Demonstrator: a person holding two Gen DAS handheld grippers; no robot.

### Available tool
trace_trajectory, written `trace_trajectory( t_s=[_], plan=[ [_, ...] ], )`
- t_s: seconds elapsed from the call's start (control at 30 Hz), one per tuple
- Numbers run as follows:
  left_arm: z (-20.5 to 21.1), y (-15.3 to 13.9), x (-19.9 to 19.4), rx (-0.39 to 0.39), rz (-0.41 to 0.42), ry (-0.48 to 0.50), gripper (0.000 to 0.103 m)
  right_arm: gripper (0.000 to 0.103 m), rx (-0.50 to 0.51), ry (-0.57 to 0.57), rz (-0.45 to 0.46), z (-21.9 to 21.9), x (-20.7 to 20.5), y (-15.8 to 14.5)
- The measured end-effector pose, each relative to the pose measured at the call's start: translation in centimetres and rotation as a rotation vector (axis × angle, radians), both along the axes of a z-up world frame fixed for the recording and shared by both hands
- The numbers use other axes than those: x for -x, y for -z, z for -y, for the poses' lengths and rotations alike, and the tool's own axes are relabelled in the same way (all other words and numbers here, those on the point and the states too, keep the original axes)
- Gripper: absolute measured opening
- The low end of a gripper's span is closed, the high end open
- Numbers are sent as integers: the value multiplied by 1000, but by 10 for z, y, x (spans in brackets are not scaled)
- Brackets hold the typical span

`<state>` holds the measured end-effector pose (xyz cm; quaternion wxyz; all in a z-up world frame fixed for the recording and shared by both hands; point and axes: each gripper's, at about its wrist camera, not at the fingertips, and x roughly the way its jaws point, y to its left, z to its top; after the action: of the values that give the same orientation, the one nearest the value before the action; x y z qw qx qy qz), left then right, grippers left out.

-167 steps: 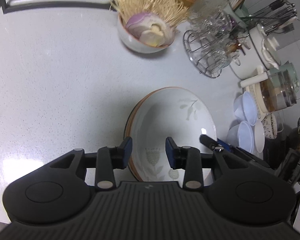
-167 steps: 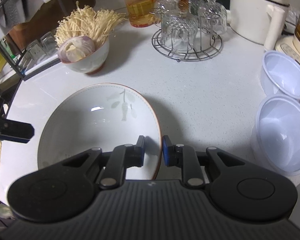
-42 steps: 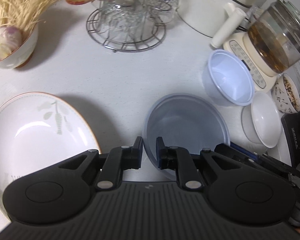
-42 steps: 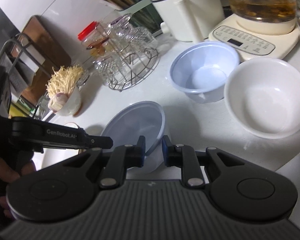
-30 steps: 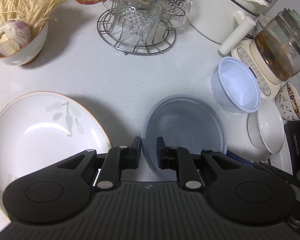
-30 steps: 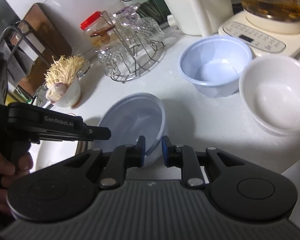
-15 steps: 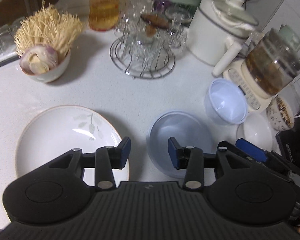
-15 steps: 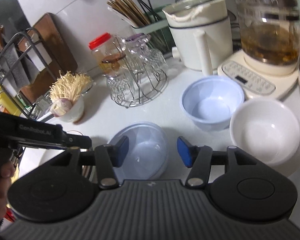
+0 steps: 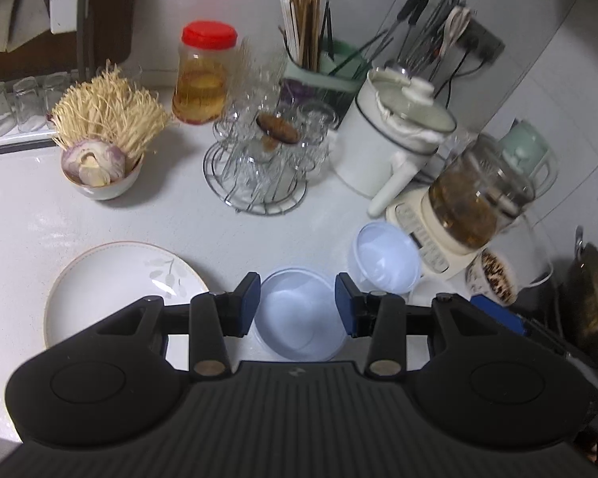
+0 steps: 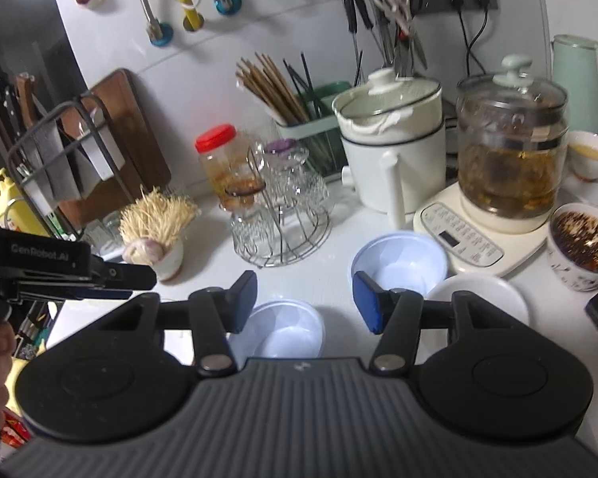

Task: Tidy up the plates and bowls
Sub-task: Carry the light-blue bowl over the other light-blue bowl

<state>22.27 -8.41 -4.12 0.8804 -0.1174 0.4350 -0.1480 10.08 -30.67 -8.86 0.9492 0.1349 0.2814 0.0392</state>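
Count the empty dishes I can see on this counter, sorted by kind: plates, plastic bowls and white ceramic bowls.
Leaf-pattern plate: 1
Plastic bowls: 2
White ceramic bowl: 1
Total: 4 empty dishes

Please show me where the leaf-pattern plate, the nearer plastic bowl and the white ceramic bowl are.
leaf-pattern plate (image 9: 115,279), left wrist view, bare centre.
nearer plastic bowl (image 9: 299,314), left wrist view, inside bottom.
white ceramic bowl (image 10: 486,298), right wrist view, inner surface.
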Motion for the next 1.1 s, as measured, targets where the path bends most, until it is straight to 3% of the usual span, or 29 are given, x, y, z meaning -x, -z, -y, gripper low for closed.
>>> trace_trajectory(
  t_s=[0.23, 0.37, 0.43, 0.5, 0.8, 1.1],
  plan=[
    [-4, -25, 13, 21, 29, 36, 47, 57, 11, 13, 35, -9, 17, -31],
    [-6, -25, 12, -7, 60, 88, 47, 57, 39, 33, 43, -23, 21, -37],
    [-3, -30, 17, -79, 119, 111, 47, 57, 52, 54, 12, -29, 22, -39],
    [-3, -35, 20, -95, 150, 146, 48, 57, 44, 66, 7, -34, 27, -46],
    [-32, -45, 28, -41, 155, 187, 48, 57, 58, 143, -39, -56, 44, -56],
    [-53, -30, 30, -9, 112, 219, 50, 56, 70, 197, -49, -70, 59, -52]
  ],
)
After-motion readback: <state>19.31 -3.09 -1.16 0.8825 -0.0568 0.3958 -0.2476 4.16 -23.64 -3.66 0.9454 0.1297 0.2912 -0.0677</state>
